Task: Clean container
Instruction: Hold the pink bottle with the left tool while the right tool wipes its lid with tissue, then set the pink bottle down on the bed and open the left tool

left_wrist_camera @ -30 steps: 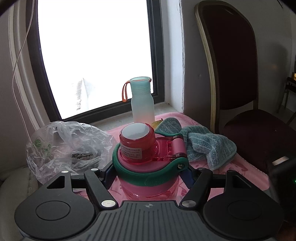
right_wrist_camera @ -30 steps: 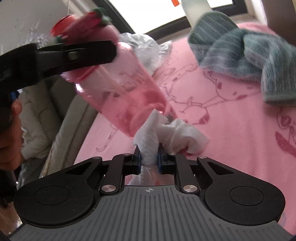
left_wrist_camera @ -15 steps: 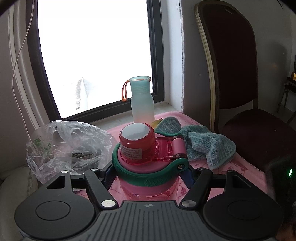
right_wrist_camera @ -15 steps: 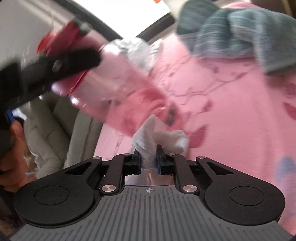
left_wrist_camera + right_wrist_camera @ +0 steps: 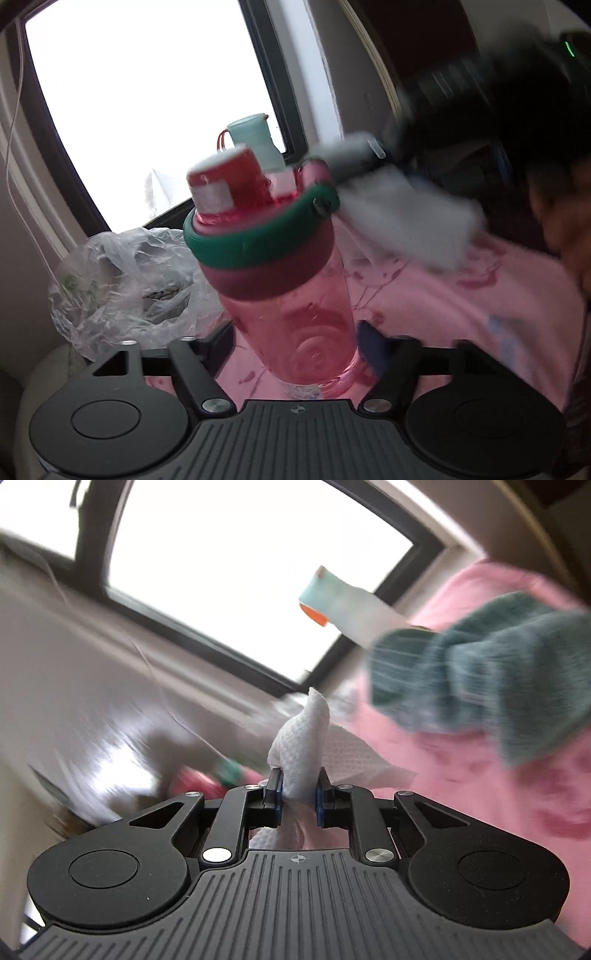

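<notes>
My left gripper (image 5: 299, 343) is shut on the base of a pink water bottle (image 5: 291, 314) with a green ring and red cap (image 5: 225, 181). The bottle stands upright, slightly tilted, over the pink cloth. My right gripper (image 5: 298, 794) is shut on a white paper towel (image 5: 303, 746). In the left wrist view the right gripper is a dark blur at the upper right, and the towel (image 5: 410, 221) hangs beside the bottle's lid. The bottle's cap (image 5: 195, 779) shows blurred low in the right wrist view.
A pink tablecloth (image 5: 461, 314) covers the table. A crumpled plastic bag (image 5: 122, 280) lies at the left. A pale teal bottle (image 5: 258, 140) stands on the window sill. A teal towel (image 5: 480, 675) lies on the cloth. A dark chair stands at the right.
My left gripper slid down from the bottle's neck to its base. My right gripper rose with the towel from the bottle's lower body up to its lid, moving fast.
</notes>
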Demonstrator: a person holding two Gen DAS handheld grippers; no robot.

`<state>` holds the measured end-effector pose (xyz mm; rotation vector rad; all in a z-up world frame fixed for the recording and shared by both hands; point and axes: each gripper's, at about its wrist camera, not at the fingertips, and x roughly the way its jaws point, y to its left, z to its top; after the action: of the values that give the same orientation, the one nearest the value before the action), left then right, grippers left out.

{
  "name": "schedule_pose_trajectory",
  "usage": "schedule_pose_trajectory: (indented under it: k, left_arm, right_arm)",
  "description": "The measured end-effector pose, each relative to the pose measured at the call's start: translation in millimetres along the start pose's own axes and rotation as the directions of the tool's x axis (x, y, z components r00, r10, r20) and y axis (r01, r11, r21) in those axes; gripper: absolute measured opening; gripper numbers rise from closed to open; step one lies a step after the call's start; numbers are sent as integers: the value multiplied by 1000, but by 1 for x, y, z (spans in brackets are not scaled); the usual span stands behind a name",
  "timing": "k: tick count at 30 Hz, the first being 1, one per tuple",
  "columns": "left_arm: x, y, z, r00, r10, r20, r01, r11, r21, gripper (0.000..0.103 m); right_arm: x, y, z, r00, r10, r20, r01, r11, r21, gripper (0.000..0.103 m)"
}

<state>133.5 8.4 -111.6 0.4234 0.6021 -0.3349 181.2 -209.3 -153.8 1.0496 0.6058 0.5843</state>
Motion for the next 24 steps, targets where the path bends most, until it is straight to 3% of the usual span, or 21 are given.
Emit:
schedule_pose_trajectory:
  k: [3,7,11,13,16,20,22,24]
  left_arm:
    - [2,-1,0,1000,5,8,-5,1000,5,67]
    - [2,4,-5,1000,-7,6,7,1000,-22,67]
    - [5,4,-7,1000,-8,-2,8,999,-39,67]
    - [5,5,-4,1000,-8,-20,7,999,-47,67]
    - [3,8,-4,998,15,-66,-21,996,-89,72]
    - [-7,17,-10,993,35,-113,-58,976,-208,80]
    - [-14,21,-13,989,41,-142,-78,961,-264,83]
    - [-21,22,-16,985,63,-158,-105,955,-278,88]
  right_arm:
    - [23,-5,5,1000,-6,9,5,996,84,18]
    - [46,-25,-7,987,-148,-67,154,984,87,18]
    - [58,-34,-29,925,-359,-124,350,933,-88,20]
    - [54,-28,-34,909,-394,-135,366,911,-193,21]
    - [47,-5,-37,872,-469,-140,394,842,-369,21]
    - [36,27,-38,845,-534,37,458,685,-567,22]
    - [42,25,-34,833,-552,44,473,668,-574,32]
    - [58,13,-33,799,-601,18,499,647,-577,43]
